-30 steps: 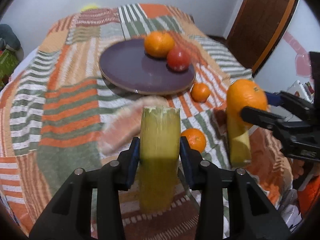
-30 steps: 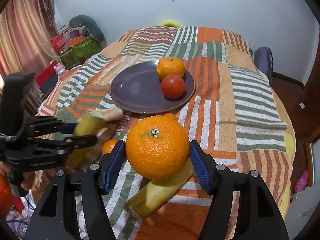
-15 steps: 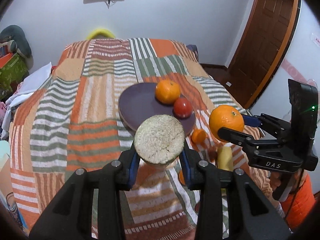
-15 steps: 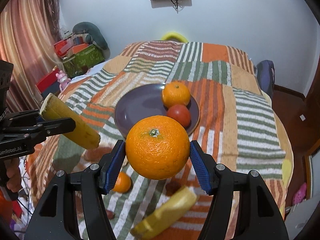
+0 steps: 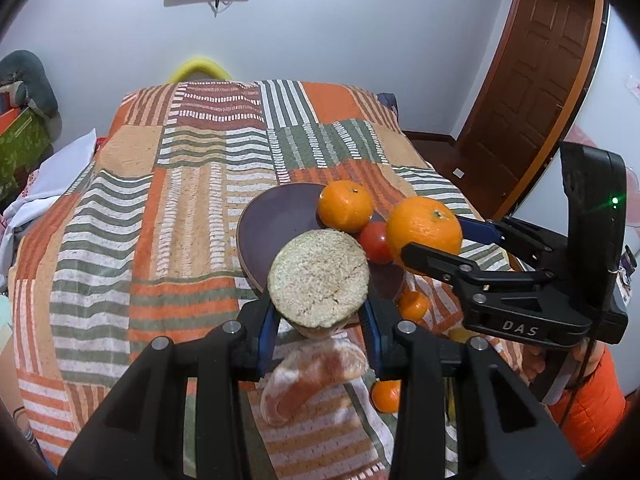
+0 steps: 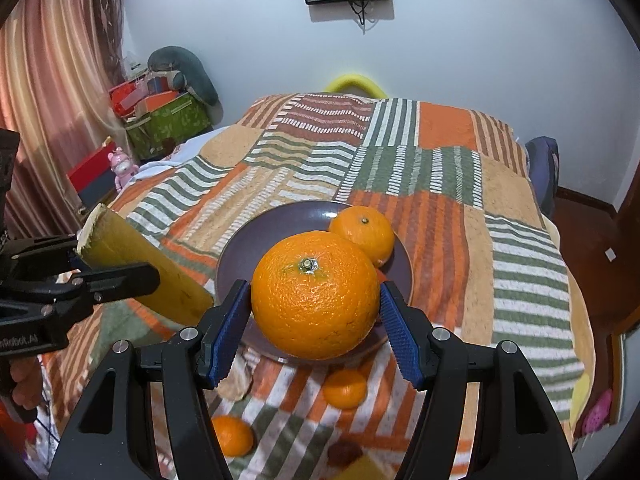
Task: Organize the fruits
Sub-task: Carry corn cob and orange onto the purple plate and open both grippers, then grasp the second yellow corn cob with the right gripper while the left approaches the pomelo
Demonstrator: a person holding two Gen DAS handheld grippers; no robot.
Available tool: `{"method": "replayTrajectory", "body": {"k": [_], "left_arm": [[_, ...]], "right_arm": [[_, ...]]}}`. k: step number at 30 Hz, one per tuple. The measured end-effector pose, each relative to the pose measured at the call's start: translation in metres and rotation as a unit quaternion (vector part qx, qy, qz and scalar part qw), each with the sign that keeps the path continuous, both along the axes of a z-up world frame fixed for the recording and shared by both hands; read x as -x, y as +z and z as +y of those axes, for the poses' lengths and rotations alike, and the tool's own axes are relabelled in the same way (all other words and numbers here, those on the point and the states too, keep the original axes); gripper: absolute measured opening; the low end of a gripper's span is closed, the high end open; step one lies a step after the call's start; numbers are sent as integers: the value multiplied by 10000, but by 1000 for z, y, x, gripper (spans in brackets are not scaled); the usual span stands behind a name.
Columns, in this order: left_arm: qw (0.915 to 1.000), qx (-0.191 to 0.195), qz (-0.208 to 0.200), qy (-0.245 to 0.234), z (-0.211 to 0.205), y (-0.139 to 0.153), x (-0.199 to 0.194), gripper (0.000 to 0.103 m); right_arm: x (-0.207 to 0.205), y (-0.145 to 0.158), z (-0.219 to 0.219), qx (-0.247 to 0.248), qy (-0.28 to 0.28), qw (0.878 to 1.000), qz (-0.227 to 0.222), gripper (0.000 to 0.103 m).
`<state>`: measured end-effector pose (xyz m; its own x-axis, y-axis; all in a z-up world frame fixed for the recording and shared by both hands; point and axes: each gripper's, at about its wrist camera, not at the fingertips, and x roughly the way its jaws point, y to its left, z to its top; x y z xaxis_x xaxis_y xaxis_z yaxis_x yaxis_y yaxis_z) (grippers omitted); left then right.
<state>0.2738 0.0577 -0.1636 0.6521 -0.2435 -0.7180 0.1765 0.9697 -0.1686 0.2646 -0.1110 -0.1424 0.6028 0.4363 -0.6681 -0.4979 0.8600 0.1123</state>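
My left gripper is shut on a yellow-green cut stalk piece, its pale fibrous end facing the camera, held in the air before the purple plate. My right gripper is shut on a large orange, raised over the plate's near edge. The plate holds a smaller orange and a red tomato, which the large orange hides in the right wrist view. From the right wrist, the left gripper and stalk hang at the left.
Two small mandarins and a peeled pink citrus segment lie on the striped patchwork bedspread below the grippers. A yellow fruit piece shows at the bottom. Boxes and toys stand left; a wooden door stands right.
Both grippers have risen from the bedspread with their loads and moved toward the plate. The large orange now hangs over the plate's near edge, beside the tomato.
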Motion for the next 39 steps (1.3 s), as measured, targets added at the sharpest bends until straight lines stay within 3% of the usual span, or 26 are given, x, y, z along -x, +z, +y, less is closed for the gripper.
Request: {"method": "replayTrajectory", "body": {"k": [9,21,29,39], "left_arm": [[9997,63,172,-167,-3,-15,-35,37],[9987,271,434,87,0,-34,-89,37],[9995,-60,196,220,1,-28,-82,42],[9994,-94,216,270,9,-18,-42,42]], "right_arm": [[-22,-17,12,214,105,9997,64,61],[-40,-24,23,435,294,9986,47,63],[-36,-15,20,394,311,9985,-199,66],[-16,0,-2,175,49,9998,-117,66]]}}
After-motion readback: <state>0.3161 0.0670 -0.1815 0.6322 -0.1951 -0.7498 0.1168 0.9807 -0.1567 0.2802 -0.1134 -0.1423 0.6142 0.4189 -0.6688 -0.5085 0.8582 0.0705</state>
